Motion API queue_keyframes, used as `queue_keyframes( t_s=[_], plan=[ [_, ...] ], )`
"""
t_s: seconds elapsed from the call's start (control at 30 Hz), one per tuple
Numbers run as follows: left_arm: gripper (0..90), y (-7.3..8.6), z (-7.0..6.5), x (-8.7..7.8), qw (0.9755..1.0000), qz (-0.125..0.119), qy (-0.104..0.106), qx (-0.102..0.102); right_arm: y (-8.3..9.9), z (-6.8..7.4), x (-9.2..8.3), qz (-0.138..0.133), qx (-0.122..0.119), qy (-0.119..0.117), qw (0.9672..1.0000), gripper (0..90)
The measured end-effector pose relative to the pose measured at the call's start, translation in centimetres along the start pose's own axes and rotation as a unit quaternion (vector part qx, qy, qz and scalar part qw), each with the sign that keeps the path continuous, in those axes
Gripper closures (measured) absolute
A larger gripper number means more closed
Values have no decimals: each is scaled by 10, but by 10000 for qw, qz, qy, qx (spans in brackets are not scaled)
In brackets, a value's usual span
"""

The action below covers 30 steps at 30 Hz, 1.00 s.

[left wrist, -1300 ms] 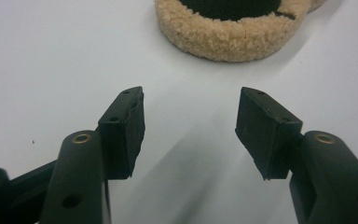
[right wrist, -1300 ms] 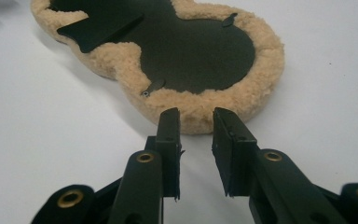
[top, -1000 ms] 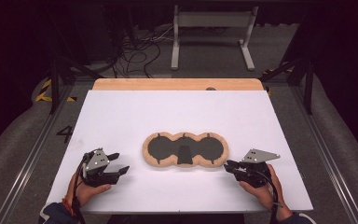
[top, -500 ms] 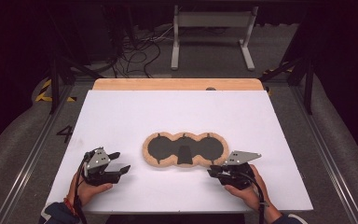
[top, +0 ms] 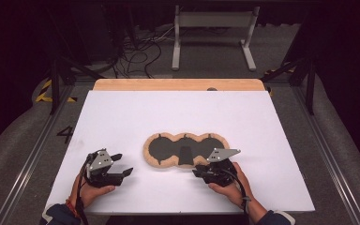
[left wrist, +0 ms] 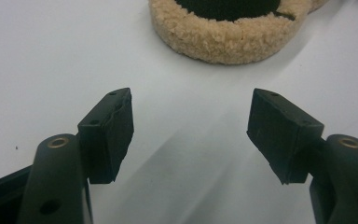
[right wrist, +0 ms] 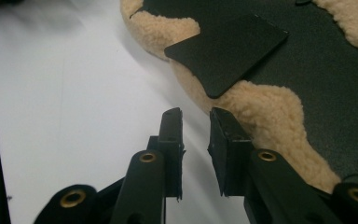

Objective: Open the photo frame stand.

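Fleece pad (top: 186, 150) just ahead of right gripper (top: 201, 171) fingers, untouched.

both hands low, grippers angled inward.
my left gripper (top: 117, 168) has its jaws wide, just been opening, nothing between; my right gripper (top: 198, 171) shows a narrow empty gap.

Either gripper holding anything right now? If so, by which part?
Nothing held. Left gripper jaws have just been opening, wide apart over bare table. Right gripper jaws are nearly together, empty, just short of the fleece-edged pad.
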State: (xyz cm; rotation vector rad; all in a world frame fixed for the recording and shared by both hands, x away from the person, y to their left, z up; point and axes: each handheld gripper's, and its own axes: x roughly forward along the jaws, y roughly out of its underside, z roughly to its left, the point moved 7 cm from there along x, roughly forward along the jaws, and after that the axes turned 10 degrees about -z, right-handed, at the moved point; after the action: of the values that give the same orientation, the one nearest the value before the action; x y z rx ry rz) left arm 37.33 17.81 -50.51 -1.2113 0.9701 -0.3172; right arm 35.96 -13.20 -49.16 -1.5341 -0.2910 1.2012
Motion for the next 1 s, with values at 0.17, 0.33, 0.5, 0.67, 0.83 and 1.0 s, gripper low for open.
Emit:
queue_keyframes(
  t_s=[0.17, 0.33, 0.5, 0.67, 0.83, 1.0],
  plan=[
    [315, -1, -1, 0, 10000, -12, 47, 59, -2, -2, 7, 0, 151, -9, 9999, 721],
    [313, 0, -1, 2, 10000, 28, 28, 23, -4, -4, 6, -48, 360, -84, 9993, 678],
    [309, -1, -2, 3, 10000, 31, 53, 25, -7, -7, 11, -128, 704, -197, 9972, 666],
    [303, -1, -1, 4, 10000, 32, 32, -2, -11, -8, 12, -268, 1095, -403, 9928, 620],
    [297, -2, -1, 7, 10000, 39, 14, -15, -16, -11, 14, -402, 1725, -680, 9818, 568],
    [278, -4, -2, 11, 9999, 70, 56, -46, -20, -16, 16, -562, 2289, -798, 9685, 543]
  ],
)
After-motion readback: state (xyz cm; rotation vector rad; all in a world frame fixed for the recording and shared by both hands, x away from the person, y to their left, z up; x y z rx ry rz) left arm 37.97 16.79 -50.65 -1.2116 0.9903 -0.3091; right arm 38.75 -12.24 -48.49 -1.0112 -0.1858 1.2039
